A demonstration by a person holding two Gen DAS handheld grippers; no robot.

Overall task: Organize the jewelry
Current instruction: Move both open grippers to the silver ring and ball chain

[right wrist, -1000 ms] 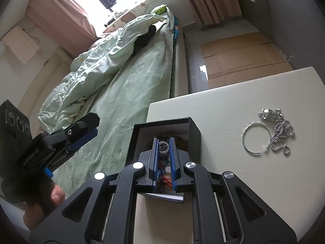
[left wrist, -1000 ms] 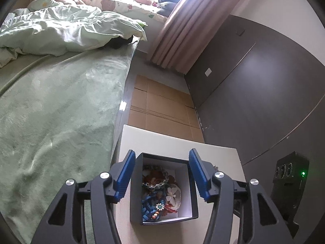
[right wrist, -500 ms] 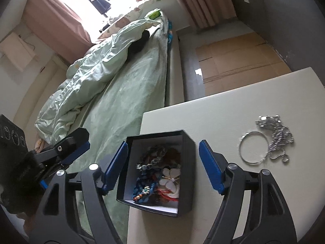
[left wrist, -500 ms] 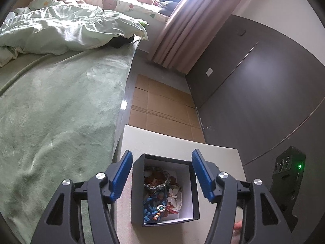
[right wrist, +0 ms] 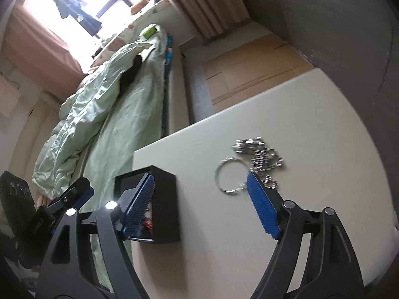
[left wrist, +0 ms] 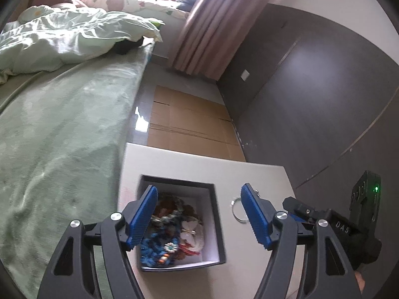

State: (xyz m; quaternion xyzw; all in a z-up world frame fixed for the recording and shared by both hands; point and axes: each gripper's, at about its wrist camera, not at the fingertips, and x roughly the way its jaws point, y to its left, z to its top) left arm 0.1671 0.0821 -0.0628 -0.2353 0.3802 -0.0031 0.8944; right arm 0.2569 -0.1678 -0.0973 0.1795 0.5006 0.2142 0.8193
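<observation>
The black box (left wrist: 214,224) sits at the bed-side edge of the pale table (right wrist: 311,114), open at the top so that pieces can be dropped straight in; in the left wrist view it lies at about 6 o'clock, and inside it a heap of beaded jewelry (left wrist: 169,229) in blue, red and white covers much of the white floor, too tangled to count. The left gripper (left wrist: 199,216) hangs over this box with its two blue pads spread wide and nothing between them, probably there to steady or guard the box while the other hand fetches. The right gripper (right wrist: 200,205) is likewise released and empty, its jaws splayed; in its own view the box stands at roughly 8 o'clock behind the left pad, while the loose pieces lie toward 1 o'clock, just beyond the right pad. I count two of them on the tabletop: one plain silver ring (right wrist: 227,177), flat on the surface, and one silver chain (right wrist: 261,154) bunched in a small pile touching the ring's far side. They lie well apart from the box, so I judge them the remaining work, and the wide jaw opening suits a reach toward the ring next.
</observation>
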